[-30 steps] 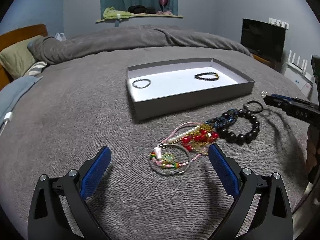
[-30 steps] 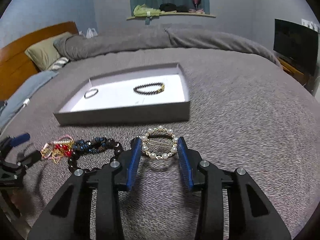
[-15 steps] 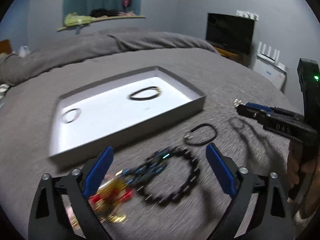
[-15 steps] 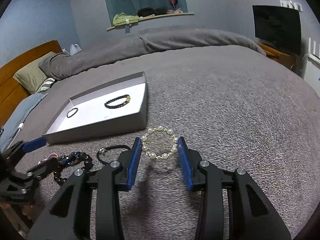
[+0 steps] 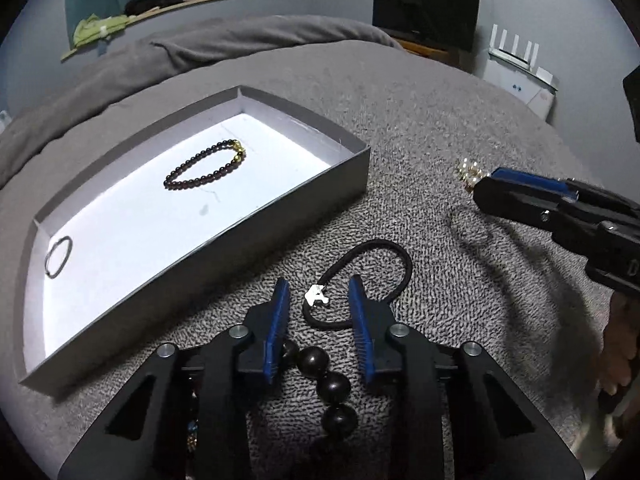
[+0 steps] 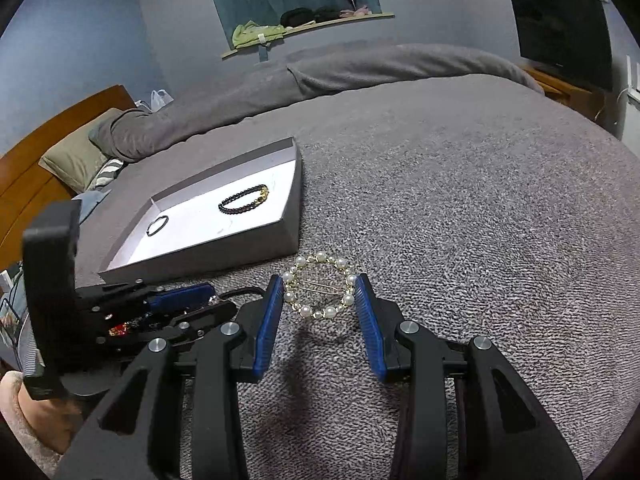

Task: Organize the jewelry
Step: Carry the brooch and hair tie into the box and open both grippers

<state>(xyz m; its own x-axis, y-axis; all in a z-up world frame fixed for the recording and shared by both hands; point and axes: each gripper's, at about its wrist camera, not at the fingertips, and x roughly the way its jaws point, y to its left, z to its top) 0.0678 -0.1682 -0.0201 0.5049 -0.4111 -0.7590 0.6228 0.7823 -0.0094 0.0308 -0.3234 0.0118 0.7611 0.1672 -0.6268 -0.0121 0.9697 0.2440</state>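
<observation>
A black hair tie (image 5: 394, 252) with a white charm lies on the grey bed. My left gripper (image 5: 318, 310) hangs low over it, jaws closing, with the charm end between the pads and a gap still showing on the left side. Big black beads (image 5: 328, 384) of a bracelet lie under its fingers. My right gripper (image 6: 318, 304) is shut on a gold ring-shaped pearl hair clip (image 6: 320, 288), held just above the bed. The left gripper (image 6: 216, 300) also shows at the left of the right wrist view.
A grey tray (image 5: 200, 256) with a white floor holds a dark bead bracelet (image 5: 206, 168) and a thin black ring (image 5: 59, 256). Red and gold jewelry (image 6: 120, 328) lies behind the left gripper. Folded duvet (image 6: 360, 68), pillow (image 6: 76, 156) and TV (image 5: 426, 8) stand beyond.
The left gripper swept right from the colourful pile past the black bead bracelet to the hair tie, and its jaws narrowed a lot. The right gripper shifted slightly, still holding the pearl clip.
</observation>
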